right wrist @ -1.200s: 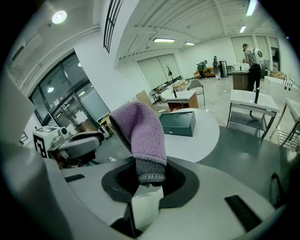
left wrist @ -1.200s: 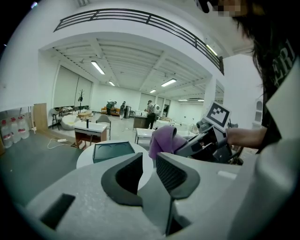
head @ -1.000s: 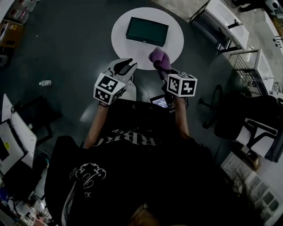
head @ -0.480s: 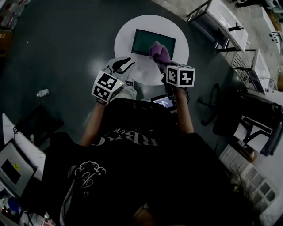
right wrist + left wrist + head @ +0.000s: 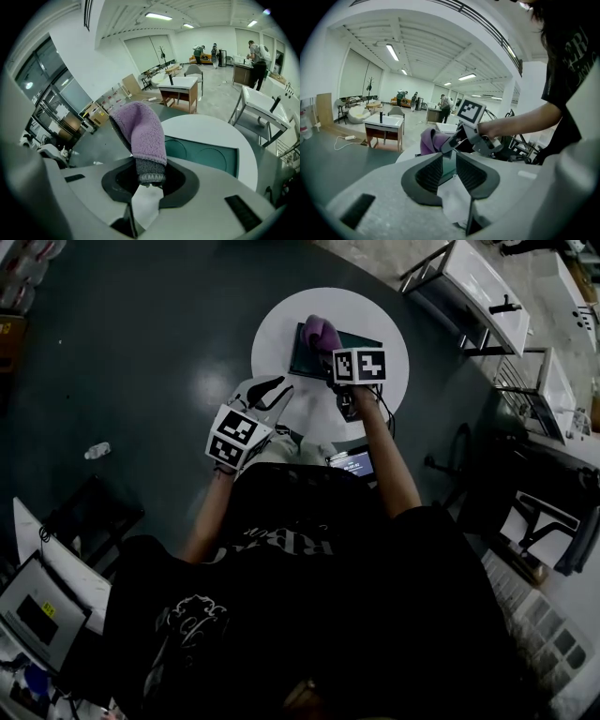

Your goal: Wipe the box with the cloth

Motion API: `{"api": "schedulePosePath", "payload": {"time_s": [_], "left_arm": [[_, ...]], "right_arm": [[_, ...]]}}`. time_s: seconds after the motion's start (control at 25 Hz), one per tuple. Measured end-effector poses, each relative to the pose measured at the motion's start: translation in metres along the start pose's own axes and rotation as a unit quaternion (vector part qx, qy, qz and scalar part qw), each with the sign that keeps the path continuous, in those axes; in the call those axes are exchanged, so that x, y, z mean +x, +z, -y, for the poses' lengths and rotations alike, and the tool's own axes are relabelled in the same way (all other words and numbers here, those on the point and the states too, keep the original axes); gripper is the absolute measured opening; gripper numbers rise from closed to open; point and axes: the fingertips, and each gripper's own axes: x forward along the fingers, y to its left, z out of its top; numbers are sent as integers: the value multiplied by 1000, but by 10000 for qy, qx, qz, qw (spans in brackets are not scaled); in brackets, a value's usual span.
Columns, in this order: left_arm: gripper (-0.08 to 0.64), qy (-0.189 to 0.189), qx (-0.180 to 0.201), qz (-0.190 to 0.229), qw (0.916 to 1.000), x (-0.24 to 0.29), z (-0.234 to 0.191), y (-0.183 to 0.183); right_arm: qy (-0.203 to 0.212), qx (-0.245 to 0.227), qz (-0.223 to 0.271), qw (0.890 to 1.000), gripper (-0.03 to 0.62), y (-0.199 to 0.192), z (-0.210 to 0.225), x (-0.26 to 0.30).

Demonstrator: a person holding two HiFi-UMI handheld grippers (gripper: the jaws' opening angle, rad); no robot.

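A flat teal box (image 5: 361,341) lies on a round white table (image 5: 281,343); in the right gripper view the box (image 5: 206,155) sits just beyond the jaws. My right gripper (image 5: 330,345) is shut on a purple cloth (image 5: 319,331), which hangs over the box's near left part. The cloth (image 5: 140,129) stands up from the jaws of the right gripper (image 5: 150,176) and hides their tips. My left gripper (image 5: 269,388) hovers at the table's near left edge, off the box, open with nothing between its pads (image 5: 429,173). From that side it sees the cloth (image 5: 426,140).
White desks (image 5: 478,287) stand at the upper right, and a dark office chair (image 5: 525,512) is at the right. A small bottle (image 5: 97,451) lies on the dark floor at the left. A lit screen (image 5: 352,462) glows near my waist. People stand far back in the hall.
My right gripper has carried the cloth forward from the table's near edge to over the box. The left gripper stayed by the table's near left edge.
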Motion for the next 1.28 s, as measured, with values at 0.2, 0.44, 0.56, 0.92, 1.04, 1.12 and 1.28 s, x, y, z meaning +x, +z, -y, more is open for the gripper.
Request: {"api": "schedulePosePath", "payload": {"time_s": [0.2,0.44,0.56,0.92,1.04,1.12,1.28], "left_arm": [[89,279,-214,5,9994,-7,-15,-1],[89,483,-385,-70,9981,-8,-24,-4],[89,398,-315,-110,9986,0,-21,-1],[89,-63,-16,-129,9999,45,4,22],[89,-161,74,-80,9998,57,13,33],[89,-180,94,-34,9998,63,16,40],[89,-233,108,-94,9996,74,23,39]], "right_arm": [[-34,-33,-514,9987,77,-2,6,47],[-113,150,-747,9970,77,-14,32,55],[-236,180,-767,9966,77,-19,51,44],[-655,603,-709,9935,77,-45,124,-2],[-808,730,-703,9916,77,-54,143,-18],[-858,781,-707,9907,77,-58,151,-24],[-859,884,-726,9897,77,-63,162,-34]]}}
